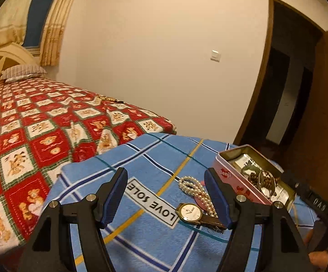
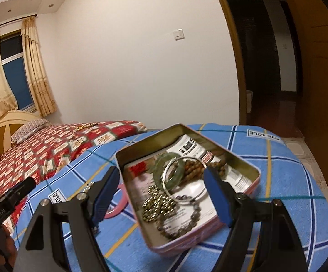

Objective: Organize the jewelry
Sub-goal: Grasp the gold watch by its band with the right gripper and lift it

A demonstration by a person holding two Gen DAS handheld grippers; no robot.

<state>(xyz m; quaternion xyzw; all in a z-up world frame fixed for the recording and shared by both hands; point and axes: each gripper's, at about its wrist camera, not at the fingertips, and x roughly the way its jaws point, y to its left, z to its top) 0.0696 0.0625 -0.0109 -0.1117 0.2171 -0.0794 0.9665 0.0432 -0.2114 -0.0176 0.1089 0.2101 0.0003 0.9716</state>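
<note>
A pink tin [image 2: 209, 224] lies open on the blue plaid cloth [image 2: 288, 181]. Inside it are a green bangle [image 2: 164, 162], a silver ring bangle [image 2: 167, 176], brown beads [image 2: 195, 167], a gold bead chain [image 2: 159, 206] and a dark bead bracelet [image 2: 186, 217]. My right gripper [image 2: 161, 195] hangs open over the tin, nothing between its fingers. In the left wrist view, a pearl necklace [image 1: 193, 187] and a gold-rimmed watch [image 1: 190, 212] lie on the cloth left of the tin [image 1: 229, 176]. My left gripper [image 1: 167, 195] is open above them, empty.
A pink ring [image 2: 116, 208] lies on the cloth left of the tin, partly hidden by a finger. A bed with a red patterned quilt [image 1: 27, 136] adjoins the cloth's left side. A dark doorway [image 2: 266, 56] opens beyond at the right.
</note>
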